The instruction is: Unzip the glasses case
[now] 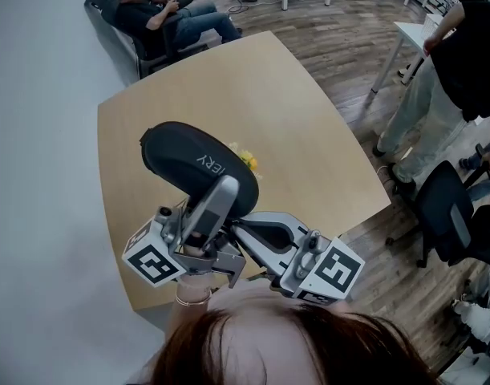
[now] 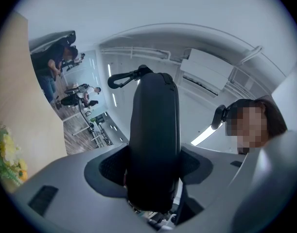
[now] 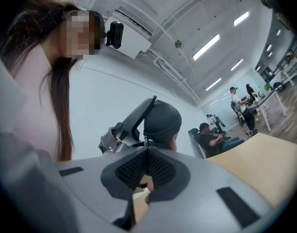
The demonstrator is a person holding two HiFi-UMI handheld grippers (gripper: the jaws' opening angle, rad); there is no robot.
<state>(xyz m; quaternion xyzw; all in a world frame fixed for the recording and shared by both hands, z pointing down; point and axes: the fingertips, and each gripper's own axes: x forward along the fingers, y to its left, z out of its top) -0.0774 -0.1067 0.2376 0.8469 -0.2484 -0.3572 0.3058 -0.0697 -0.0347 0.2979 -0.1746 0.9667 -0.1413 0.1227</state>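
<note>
A black zipped glasses case (image 1: 188, 157) is held up above the wooden table (image 1: 309, 127), tilted, with white lettering on its side. My left gripper (image 1: 216, 207) is shut across the case's near end. In the left gripper view the case (image 2: 154, 130) stands between the two jaws, and a black clip (image 2: 123, 78) hangs at its far end. My right gripper (image 1: 238, 233) comes in from the right, just under the case's near end. In the right gripper view its pads (image 3: 138, 169) are pressed together, and a thin zipper pull (image 3: 146, 142) runs from their tips up to the case (image 3: 162, 121).
A small bunch of yellow flowers (image 1: 246, 160) lies on the table behind the case. People sit on a dark seat (image 1: 172, 14) beyond the far corner. A person stands at the right (image 1: 445, 79) beside a black office chair (image 1: 449, 215).
</note>
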